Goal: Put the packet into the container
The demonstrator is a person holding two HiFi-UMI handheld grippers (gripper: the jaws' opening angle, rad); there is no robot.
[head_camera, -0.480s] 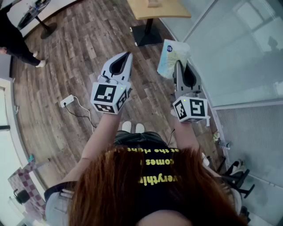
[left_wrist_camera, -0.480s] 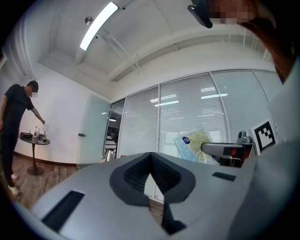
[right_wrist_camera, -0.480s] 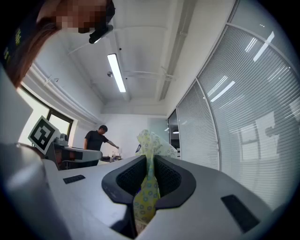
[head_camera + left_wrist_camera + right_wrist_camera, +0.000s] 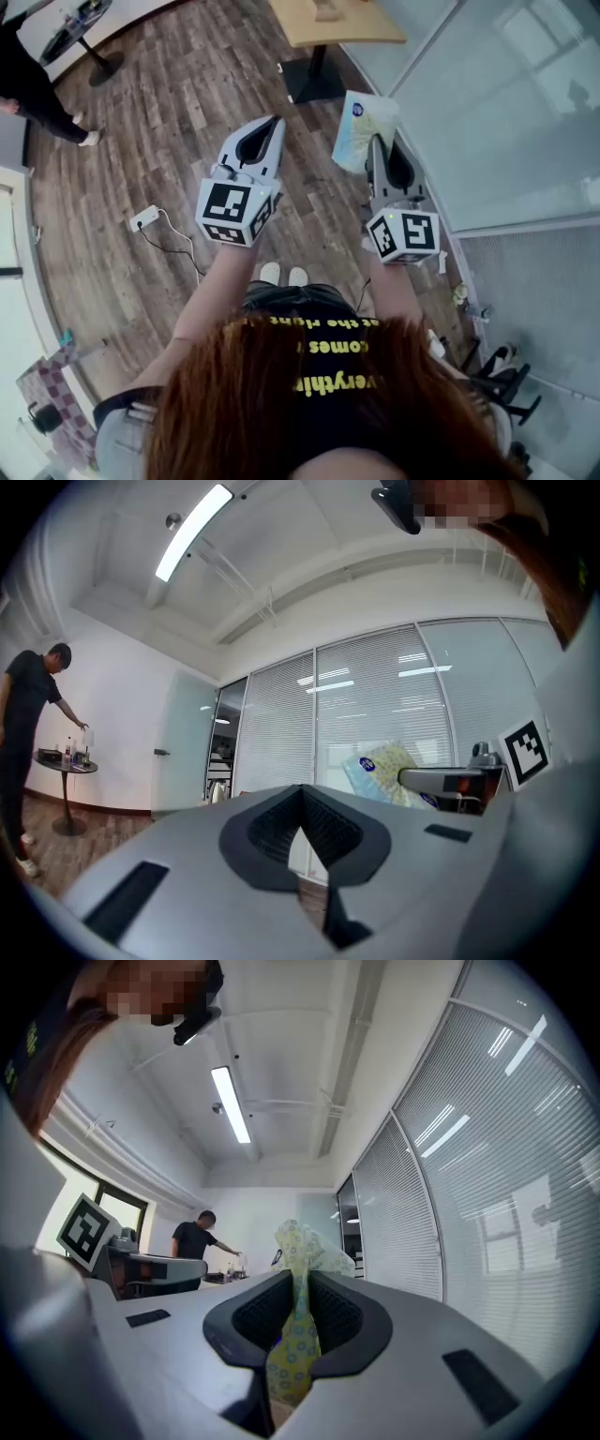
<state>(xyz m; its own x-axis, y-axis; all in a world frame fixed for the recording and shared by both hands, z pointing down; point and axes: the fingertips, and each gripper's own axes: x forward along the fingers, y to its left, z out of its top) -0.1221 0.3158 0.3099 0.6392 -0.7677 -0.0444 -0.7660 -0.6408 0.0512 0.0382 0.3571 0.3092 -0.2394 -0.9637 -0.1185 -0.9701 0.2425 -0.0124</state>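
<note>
Right gripper (image 4: 298, 1326) clamped on packet (image 4: 298, 1241): floral film pinched edge-on between pads, top flaring above jaws. Left gripper (image 4: 302, 836) pressed together, nothing in it. Both held out in front, over wood floor (image 4: 169, 112). Against half second ago: grippers hardly shifted, packet turned slightly, blue mark now facing head view. Reads as grip secure, carry phase, drop-off not begun. Container in no view. Table (image 4: 337, 21) ahead, glass wall (image 4: 506, 112) right, another person (image 4: 192, 1237) far off.
</note>
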